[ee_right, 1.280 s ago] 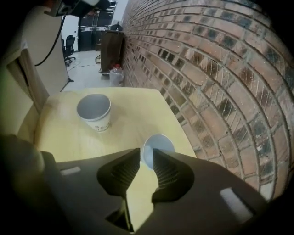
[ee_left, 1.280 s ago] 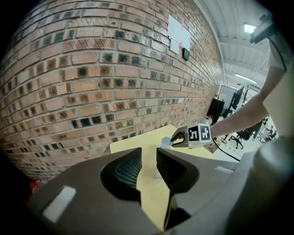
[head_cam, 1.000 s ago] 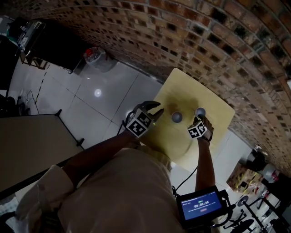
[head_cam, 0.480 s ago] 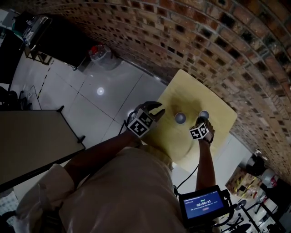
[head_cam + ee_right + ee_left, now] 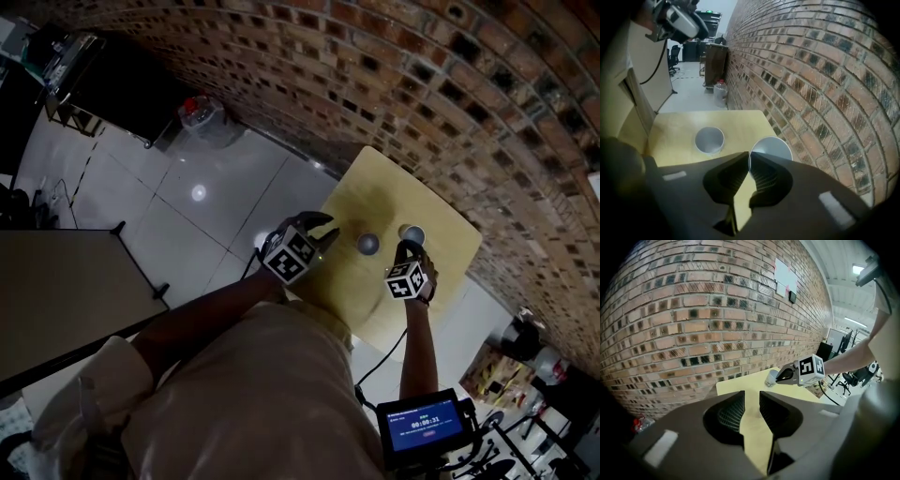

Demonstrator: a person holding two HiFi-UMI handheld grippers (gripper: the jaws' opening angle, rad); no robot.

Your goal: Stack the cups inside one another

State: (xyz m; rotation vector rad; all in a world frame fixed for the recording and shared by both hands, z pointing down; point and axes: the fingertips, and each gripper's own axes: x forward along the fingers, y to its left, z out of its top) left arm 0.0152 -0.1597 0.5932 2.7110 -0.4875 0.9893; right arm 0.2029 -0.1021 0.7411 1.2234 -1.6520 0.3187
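**Right gripper (image 5: 748,158) clamped on a cup wall; left gripper (image 5: 752,397) empty over the desk**

Right gripper view: the two jaws are drawn almost together, with the wall of the held cup (image 5: 771,144) pinched between them at the rim. This grey cup faces mouth up and projects to the right of the jaw tips. The second cup (image 5: 709,139), also grey and mouth up, stands upright on the yellow desk (image 5: 675,129). It is to the left of the held cup and apart from it. The desk stands against a brick wall (image 5: 811,84).

Left gripper view: the jaws stand a narrow gap apart. Only bare desk surface shows through the gap, and nothing lies between the pads. Beyond them the right gripper, with its marker cube (image 5: 810,370), carries the held cup near the far part of the desk by the wall. Whether the cup's base is clear of the desk cannot be told.

Head view: both grippers are over the desk, the left one near its left edge. The second cup lies between them, closer to the right gripper. The held cup sits at the right gripper's tips, on the wall side. Pale tiled floor (image 5: 187,216) lies to the left of the desk.
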